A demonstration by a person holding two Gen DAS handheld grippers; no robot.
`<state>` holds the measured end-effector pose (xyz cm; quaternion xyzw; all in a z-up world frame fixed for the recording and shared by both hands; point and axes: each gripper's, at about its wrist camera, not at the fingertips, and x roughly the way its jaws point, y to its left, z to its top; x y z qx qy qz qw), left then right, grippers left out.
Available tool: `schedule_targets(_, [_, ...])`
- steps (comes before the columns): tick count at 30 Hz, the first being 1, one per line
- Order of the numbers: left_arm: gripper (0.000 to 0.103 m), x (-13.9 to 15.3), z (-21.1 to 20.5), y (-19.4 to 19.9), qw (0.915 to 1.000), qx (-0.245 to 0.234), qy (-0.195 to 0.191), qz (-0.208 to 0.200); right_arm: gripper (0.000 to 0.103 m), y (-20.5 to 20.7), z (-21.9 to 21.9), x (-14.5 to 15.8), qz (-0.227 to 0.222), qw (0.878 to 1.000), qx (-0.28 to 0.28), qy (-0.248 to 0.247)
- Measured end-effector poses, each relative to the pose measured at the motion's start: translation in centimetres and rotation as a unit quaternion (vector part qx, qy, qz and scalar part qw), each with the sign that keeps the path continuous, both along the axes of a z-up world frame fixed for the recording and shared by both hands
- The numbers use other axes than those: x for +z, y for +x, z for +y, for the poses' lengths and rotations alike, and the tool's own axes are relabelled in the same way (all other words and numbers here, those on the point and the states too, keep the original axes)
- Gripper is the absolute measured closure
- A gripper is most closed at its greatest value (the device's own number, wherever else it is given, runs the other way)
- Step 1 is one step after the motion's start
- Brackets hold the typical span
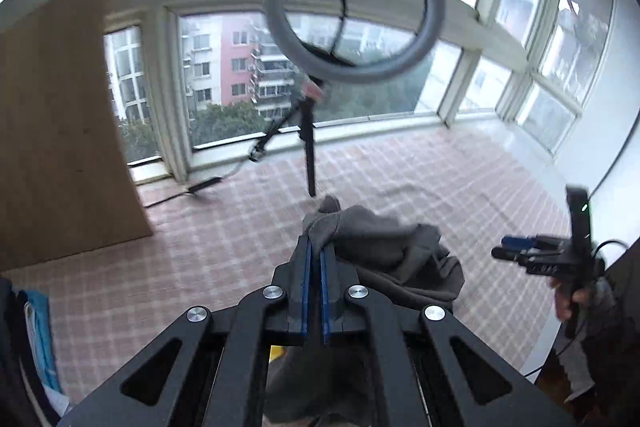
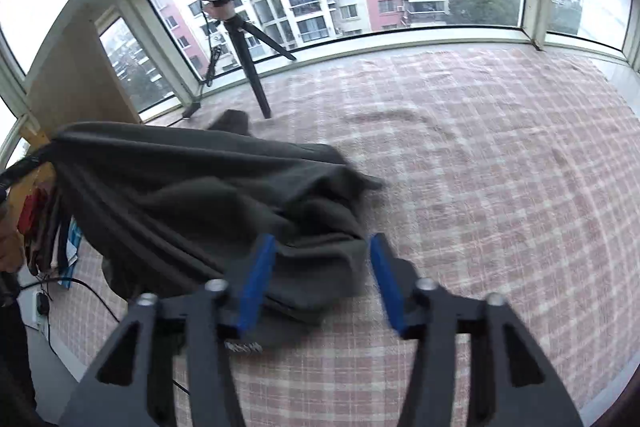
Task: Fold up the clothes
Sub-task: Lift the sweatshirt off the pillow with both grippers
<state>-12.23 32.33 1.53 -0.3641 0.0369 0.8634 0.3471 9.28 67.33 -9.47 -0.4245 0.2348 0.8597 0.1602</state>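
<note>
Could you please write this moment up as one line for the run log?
stage: lifting grey garment off checked cloth | left tool: shut on garment edge | right tool: open, empty, beside garment | folded: not yet

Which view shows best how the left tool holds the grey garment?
The left wrist view: the left tool is shut on a bunched corner of the grey garment. The right wrist view shows the garment draping, its held corner at the frame's edge.

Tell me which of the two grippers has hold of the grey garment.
The left gripper: its blue pads are pinched shut on a bunch of the grey garment. The right gripper stands with its jaws apart, gripping nothing.
</note>
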Motion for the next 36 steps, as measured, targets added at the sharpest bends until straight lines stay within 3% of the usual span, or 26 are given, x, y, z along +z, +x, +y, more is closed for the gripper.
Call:
schedule_targets(2, [0.099, 1.3, -6.0, 0.9, 0.9986, 0.050, 0.006, 0.015, 0.041, 0.0, -0.3, -1.1, 0.006, 1.000, 0.006, -0.028])
schedule_targets(4, [0.099, -0.2, -11.0, 1.2, 0.9925, 0.114, -0.042, 0.016, 0.041, -0.8, -1.0, -2.4, 0.001, 0.999, 0.014, -0.049])
schedule_targets(7, [0.100, -4.7, -16.9, 1.0, 0.9712, 0.200, -0.126, -0.031, 0.041, -2.4, -3.3, -3.8, -0.016, 0.997, 0.037, -0.062])
schedule_targets(10, [0.102, -7.9, -20.0, 1.5, 0.9586, 0.228, -0.155, -0.073, 0.041, -4.8, -6.7, -5.0, -0.024, 0.994, 0.070, -0.076])
schedule_targets(11, [0.102, -8.2, -20.2, 2.0, 0.9599, 0.225, -0.149, -0.076, 0.041, -5.7, -7.8, -5.2, -0.025, 0.993, 0.082, -0.081])
schedule_targets(17, [0.095, -7.3, -17.7, 4.0, 0.9755, 0.166, -0.129, -0.063, 0.041, -12.0, -11.7, -7.5, -0.053, 0.991, 0.103, -0.073])
schedule_targets(19, [0.095, -6.8, -16.6, 4.4, 0.9777, 0.156, -0.130, -0.054, 0.043, -13.1, -12.4, -8.4, -0.045, 0.989, 0.103, -0.098])
schedule_targets(20, [0.095, -6.5, -16.4, 4.4, 0.9785, 0.153, -0.128, -0.052, 0.052, -13.4, -12.6, -8.6, -0.034, 0.987, 0.105, -0.119])
schedule_targets(21, [0.095, -6.2, -16.3, 4.5, 0.9793, 0.151, -0.125, -0.050, 0.090, -13.7, -12.9, -8.8, -0.024, 0.984, 0.107, -0.139])
schedule_targets(22, [0.095, -6.0, -16.3, 4.6, 0.9800, 0.148, -0.124, -0.048, 0.100, -13.7, -13.3, -8.4, -0.009, 0.982, 0.115, -0.150])
schedule_targets(23, [0.095, -5.9, -16.1, 4.7, 0.9813, 0.142, -0.122, -0.047, 0.100, -13.6, -13.7, -7.9, 0.007, 0.980, 0.124, -0.159])
schedule_targets(26, [0.095, -6.2, -15.2, 5.6, 0.9877, 0.100, -0.106, -0.056, 0.100, -12.6, -14.8, -4.3, 0.049, 0.982, 0.150, -0.108])
schedule_targets(28, [0.086, -7.6, -13.5, 6.6, 0.9895, 0.058, -0.110, -0.073, 0.100, -11.9, -14.5, -2.3, 0.070, 0.981, 0.151, -0.094])
schedule_targets(29, [0.081, -8.4, -12.2, 7.2, 0.9894, 0.037, -0.117, -0.078, 0.100, -11.6, -14.1, -1.5, 0.080, 0.982, 0.144, -0.094])
schedule_targets(33, [0.080, -11.3, -6.4, 10.4, 0.9851, -0.056, -0.126, -0.102, 0.100, -10.9, -11.8, 1.2, 0.119, 0.975, 0.116, -0.150])
schedule_targets(36, [0.078, -12.0, -2.1, 12.2, 0.9816, -0.106, -0.132, -0.088, 0.100, -12.5, -12.6, 3.1, 0.119, 0.976, 0.139, -0.121])
